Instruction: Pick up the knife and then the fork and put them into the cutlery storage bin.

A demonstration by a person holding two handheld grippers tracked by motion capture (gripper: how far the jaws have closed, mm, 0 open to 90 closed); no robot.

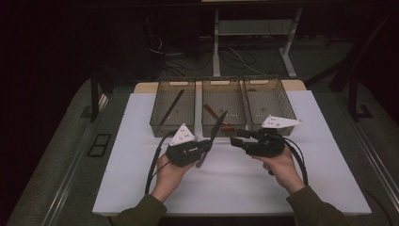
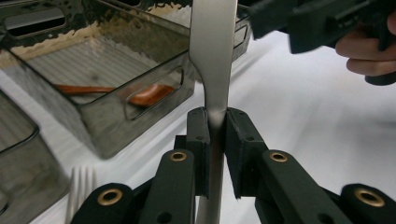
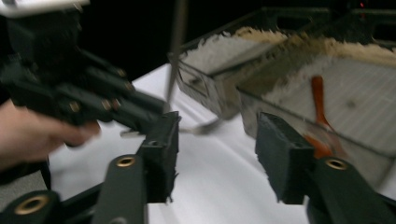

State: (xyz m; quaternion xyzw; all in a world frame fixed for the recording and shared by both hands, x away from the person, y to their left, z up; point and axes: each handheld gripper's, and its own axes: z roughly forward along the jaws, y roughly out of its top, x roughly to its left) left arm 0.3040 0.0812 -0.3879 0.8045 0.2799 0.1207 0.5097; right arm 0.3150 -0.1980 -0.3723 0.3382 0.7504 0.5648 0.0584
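Gripping a metal fork (image 2: 212, 60) by its handle, the left gripper (image 1: 203, 147) sits just in front of the middle bin (image 1: 223, 104), the pads pressed on both sides of the thin neck. In the left gripper view the handle rises flat and broad above the jaws, and the tines (image 2: 81, 186) show low beside the gripper over the white mat (image 1: 235, 188). In the high view the fork stands tilted, its upper end leaning over the front wall of the middle bin.

The right gripper (image 1: 235, 137) is held just right of the fork, pointing toward it, well clear of touching it. Its jaws stand partly apart with nothing between the pads; in the right gripper view only white mat lies in the gap.

Behind both grippers, three clear bins sit side by side at the far edge of the mat. The middle bin holds an orange-brown utensil (image 2: 140, 95) lying flat on its floor. The left bin (image 1: 173, 106), beside the middle bin, holds one long dark utensil (image 1: 171, 107) lying slantwise. The right bin (image 1: 270, 101) stands on the other side; its contents cannot be made out.
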